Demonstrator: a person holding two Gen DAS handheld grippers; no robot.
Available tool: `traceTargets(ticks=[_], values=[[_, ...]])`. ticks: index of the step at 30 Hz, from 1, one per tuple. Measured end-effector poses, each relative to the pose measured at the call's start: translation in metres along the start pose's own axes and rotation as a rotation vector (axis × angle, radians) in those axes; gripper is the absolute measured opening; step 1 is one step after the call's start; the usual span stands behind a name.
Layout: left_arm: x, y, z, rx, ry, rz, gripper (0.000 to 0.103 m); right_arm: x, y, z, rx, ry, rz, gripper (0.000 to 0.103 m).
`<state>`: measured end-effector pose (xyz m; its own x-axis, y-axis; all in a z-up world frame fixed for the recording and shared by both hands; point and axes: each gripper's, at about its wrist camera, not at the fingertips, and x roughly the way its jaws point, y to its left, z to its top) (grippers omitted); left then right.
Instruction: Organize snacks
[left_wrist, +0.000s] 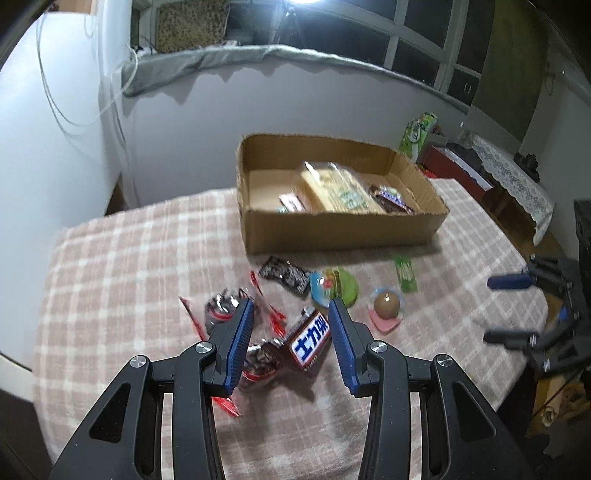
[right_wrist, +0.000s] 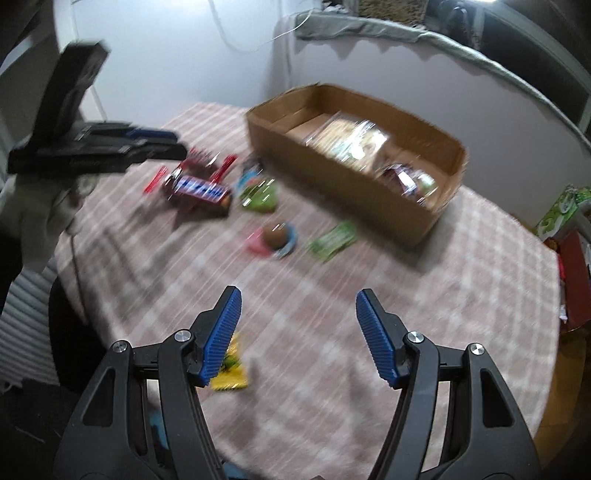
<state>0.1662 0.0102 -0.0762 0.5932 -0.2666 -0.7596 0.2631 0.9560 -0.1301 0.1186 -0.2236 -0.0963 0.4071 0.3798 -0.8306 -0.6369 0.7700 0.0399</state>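
Observation:
My left gripper (left_wrist: 291, 308) is open, hovering just above a brown Snickers bar (left_wrist: 308, 341) and red-trimmed candy wrappers (left_wrist: 225, 314) on the checked tablecloth. It also shows in the right wrist view (right_wrist: 166, 144) over the same bar (right_wrist: 201, 190). A cardboard box (left_wrist: 340, 229) behind holds several snack packs (left_wrist: 340, 190). My right gripper (right_wrist: 298, 295) is open and empty above bare cloth; a yellow packet (right_wrist: 231, 373) lies under its left finger. Loose on the cloth: a green-blue pack (left_wrist: 334, 286), a round brown sweet on pink-blue wrapping (left_wrist: 388, 306), a green stick pack (left_wrist: 404, 273).
The table (left_wrist: 129, 258) has a pink checked cloth and stands near a white wall. A green carton (left_wrist: 417, 134) and a red box (left_wrist: 450, 162) sit beyond the table's far right. The right gripper shows at the left view's right edge (left_wrist: 513, 310).

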Motion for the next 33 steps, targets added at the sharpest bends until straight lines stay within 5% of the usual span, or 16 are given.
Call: traceTargets(ticks=[16, 33], values=[[0.035, -0.024, -0.021, 0.093, 0.137, -0.027, 0.040, 0.014, 0.024, -0.026, -0.036, 0.066, 0.027, 0.067], [0.042, -0.043, -0.039, 0.164, 0.133, 0.026, 0.040, 0.030, 0.036, -0.029, -0.091, 0.112, 0.046, 0.067]])
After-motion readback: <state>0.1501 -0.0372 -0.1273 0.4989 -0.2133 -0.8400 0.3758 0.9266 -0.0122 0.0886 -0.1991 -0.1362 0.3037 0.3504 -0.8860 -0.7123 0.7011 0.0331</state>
